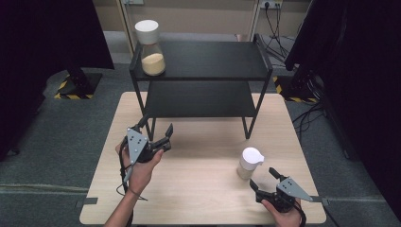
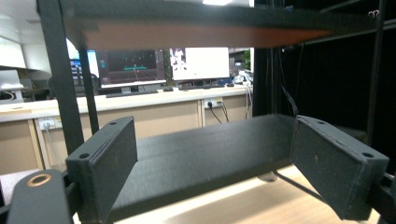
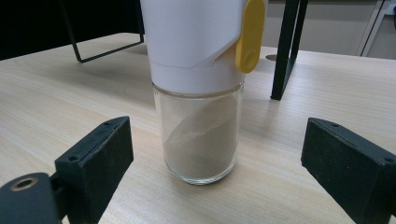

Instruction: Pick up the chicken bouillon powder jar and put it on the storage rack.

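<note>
— Pale wooden table, black shelf behind. Where's the jar?
— Glass shaker jar stands before the right tongs, wide open, empty; left tongs likewise. Probably slippery, fragile: grip the glass body.

- Glass jars with white lids: two, one on the shelf top, one on the table
- Black two-tier shelf: one
- Wooden table: one
- Handheld grippers: two, left gripper, right gripper

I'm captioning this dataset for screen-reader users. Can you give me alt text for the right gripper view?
A glass jar with a white dispenser lid and yellow tab, partly filled with pale powder, stands on a light wooden table. The right gripper is open, its black fingers apart on either side, not touching it.
</note>
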